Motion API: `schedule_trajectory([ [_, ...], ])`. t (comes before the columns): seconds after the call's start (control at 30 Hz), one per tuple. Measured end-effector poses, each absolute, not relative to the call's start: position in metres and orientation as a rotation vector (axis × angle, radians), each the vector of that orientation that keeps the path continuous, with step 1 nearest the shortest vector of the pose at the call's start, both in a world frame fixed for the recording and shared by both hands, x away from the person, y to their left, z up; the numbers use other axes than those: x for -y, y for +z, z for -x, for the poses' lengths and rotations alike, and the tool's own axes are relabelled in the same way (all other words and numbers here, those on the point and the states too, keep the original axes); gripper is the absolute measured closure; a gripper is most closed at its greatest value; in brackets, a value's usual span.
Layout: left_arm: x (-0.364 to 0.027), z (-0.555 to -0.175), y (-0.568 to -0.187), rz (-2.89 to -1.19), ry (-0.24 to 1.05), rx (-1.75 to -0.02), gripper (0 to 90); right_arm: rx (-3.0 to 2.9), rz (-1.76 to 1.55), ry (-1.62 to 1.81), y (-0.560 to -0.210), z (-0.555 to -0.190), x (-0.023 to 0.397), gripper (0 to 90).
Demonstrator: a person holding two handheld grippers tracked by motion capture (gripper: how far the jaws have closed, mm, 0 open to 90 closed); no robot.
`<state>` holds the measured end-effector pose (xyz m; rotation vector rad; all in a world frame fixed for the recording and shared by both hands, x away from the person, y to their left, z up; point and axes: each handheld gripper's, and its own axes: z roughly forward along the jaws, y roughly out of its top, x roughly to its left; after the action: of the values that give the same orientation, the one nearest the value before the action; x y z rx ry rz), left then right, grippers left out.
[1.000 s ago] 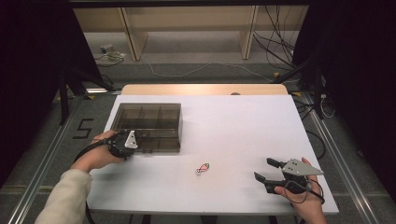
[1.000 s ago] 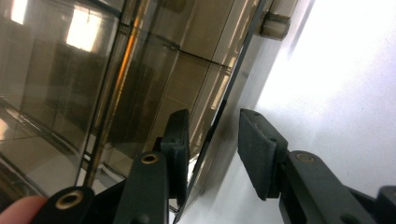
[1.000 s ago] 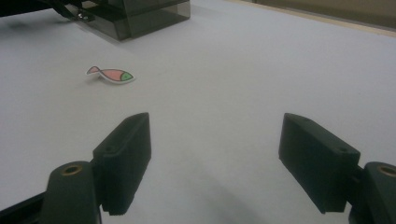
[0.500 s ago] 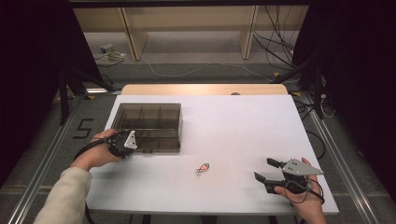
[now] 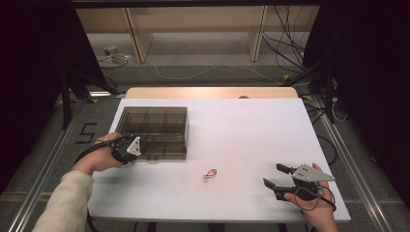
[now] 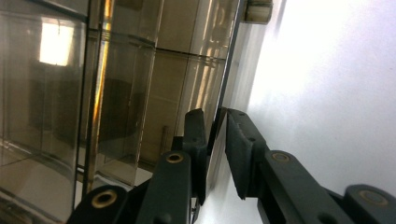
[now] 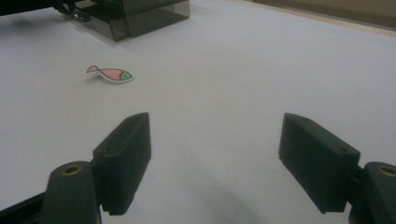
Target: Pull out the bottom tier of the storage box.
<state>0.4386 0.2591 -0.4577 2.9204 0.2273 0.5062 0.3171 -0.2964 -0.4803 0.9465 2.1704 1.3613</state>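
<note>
Left gripper (image 5: pixel 126 149): parked at the near-left corner of the smoky compartment box (image 5: pixel 153 131), and its jaws have just been closing. In the left gripper view the left gripper (image 6: pixel 215 135) has 1 pad on each side of the box's thin front wall, with barely a sliver of gap left; I judge it pinched or as good as.

Box: sits on the left half of the white table (image 5: pixel 241 125), dividers visible through the tinted plastic. Same spot as a second ago, so the closing has not nudged it.

What that means: looks like the box edge or lid is being taken in hand, likely to lift or steady it.

Right gripper (image 5: pixel 276 180): near the table's front right corner, jaws spread wide, nothing between them. In its own view the right gripper (image 7: pixel 215 161) frames bare table.

Fish sticker (image 5: pixel 210 174): lying flat on the table between the 2 grippers, in front of the box and apart from it; also seen ahead of the right gripper as a pink and green fish (image 7: pixel 110 73).

Hands: both hold position, no visible drift from the earlier pictures.

Next call: with the wall gripped, a gentle pull matters; the plastic is thin and the bite narrow, so it could slip.
</note>
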Motion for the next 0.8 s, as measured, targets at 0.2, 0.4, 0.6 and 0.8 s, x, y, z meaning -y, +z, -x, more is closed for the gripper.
schedule_trajectory([
  [0.2, -0.2598, -0.4383, -0.4569, -2.934, 0.475, -0.162, 80.5, -2.17, -0.949, 1.363, -0.4802, -0.3172, 0.2963, 25.8],
  [0.4, -0.261, -0.4373, -0.4563, -2.939, 0.457, -0.11, 81.7, -2.171, -0.949, 1.363, -0.4802, -0.3173, 0.2961, 25.8],
  [0.6, -0.2606, -0.4355, -0.4558, -2.947, 0.431, -0.076, 82.8, -2.17, -0.947, 1.364, -0.4802, -0.3174, 0.2959, 25.8],
  [0.8, -0.2604, -0.4332, -0.4557, -2.949, 0.426, -0.062, 83.2, -2.169, -0.947, 1.365, -0.4802, -0.3175, 0.2958, 25.8],
])
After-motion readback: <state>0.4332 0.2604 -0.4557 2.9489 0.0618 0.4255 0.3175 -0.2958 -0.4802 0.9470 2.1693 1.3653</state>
